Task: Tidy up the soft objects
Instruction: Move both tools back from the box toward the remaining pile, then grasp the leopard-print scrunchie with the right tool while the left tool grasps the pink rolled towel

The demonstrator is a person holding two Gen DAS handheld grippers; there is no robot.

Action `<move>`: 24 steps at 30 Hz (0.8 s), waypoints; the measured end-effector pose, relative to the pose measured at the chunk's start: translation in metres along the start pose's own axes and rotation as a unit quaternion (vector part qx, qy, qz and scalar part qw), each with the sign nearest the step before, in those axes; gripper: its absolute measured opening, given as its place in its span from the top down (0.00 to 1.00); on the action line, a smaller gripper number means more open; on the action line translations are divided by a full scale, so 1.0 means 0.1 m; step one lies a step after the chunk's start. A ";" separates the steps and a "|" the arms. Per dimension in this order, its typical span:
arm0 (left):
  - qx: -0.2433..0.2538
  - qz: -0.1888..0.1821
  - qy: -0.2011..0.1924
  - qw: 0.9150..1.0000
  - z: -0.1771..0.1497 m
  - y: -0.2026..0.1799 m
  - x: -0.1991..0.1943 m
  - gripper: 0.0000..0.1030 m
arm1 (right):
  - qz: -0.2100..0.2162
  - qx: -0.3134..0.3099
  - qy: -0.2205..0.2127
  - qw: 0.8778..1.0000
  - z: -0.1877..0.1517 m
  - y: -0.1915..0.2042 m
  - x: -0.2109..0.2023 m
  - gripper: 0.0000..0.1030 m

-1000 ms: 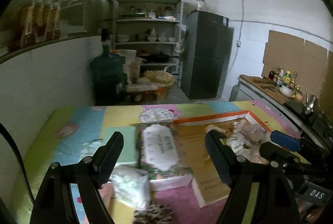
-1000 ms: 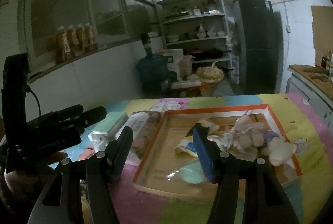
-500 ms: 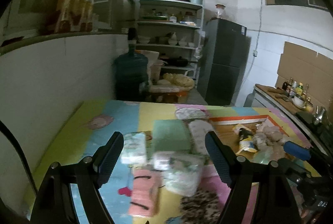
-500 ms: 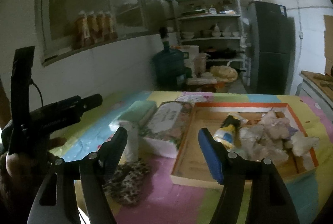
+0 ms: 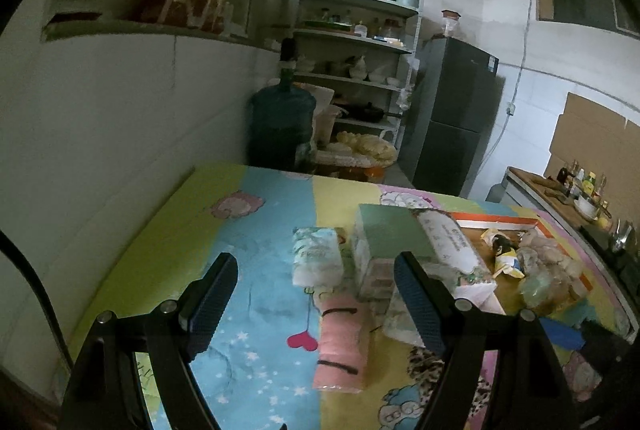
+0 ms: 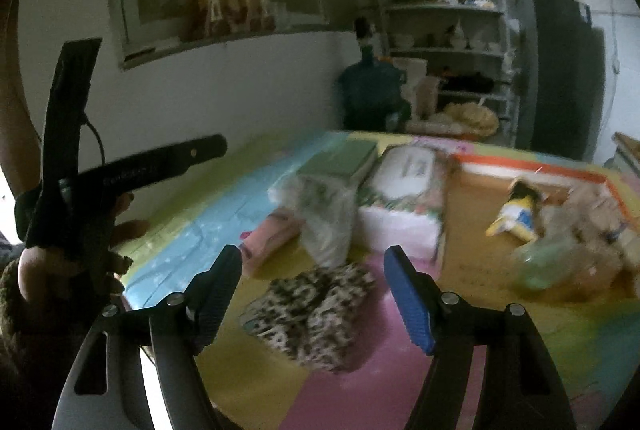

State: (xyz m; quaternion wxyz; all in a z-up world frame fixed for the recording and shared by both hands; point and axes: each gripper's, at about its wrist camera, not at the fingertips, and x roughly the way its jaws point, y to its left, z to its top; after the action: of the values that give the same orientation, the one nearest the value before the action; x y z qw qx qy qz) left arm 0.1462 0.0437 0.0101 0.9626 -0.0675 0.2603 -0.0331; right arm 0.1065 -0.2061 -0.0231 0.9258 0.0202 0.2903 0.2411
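Hovering over the soft stuff on the colourful table mat (image 5: 256, 214)

Right gripper (image 6: 312, 294) has its jaws opening around nothing, leopard-print cloth (image 6: 312, 314) lying just beyond them. Left gripper (image 5: 316, 298) is spread wide and empty, above the pink roll (image 5: 340, 342), which lies beside the tissue packs (image 5: 316, 258) and wooden tray (image 5: 500, 222).

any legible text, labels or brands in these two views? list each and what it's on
None can be read for certain.
Floral tissue box: white label with print, too blurred.
Left gripper: pale lettering along its side, too faint.
Fridge: small door sticker, too small.
Bottles on the ledge: labels blurred.
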 end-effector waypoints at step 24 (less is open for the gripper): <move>0.005 -0.031 0.063 0.998 -0.34 0.21 0.29 0.22 | -0.055 0.021 0.070 0.996 -0.29 0.10 0.59 0.27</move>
State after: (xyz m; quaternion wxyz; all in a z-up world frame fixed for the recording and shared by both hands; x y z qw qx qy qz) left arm 0.1547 0.0579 -0.0368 0.9432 -0.0682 0.3179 -0.0687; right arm 0.1292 -0.1733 -0.0766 0.9145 0.0070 0.3599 0.1845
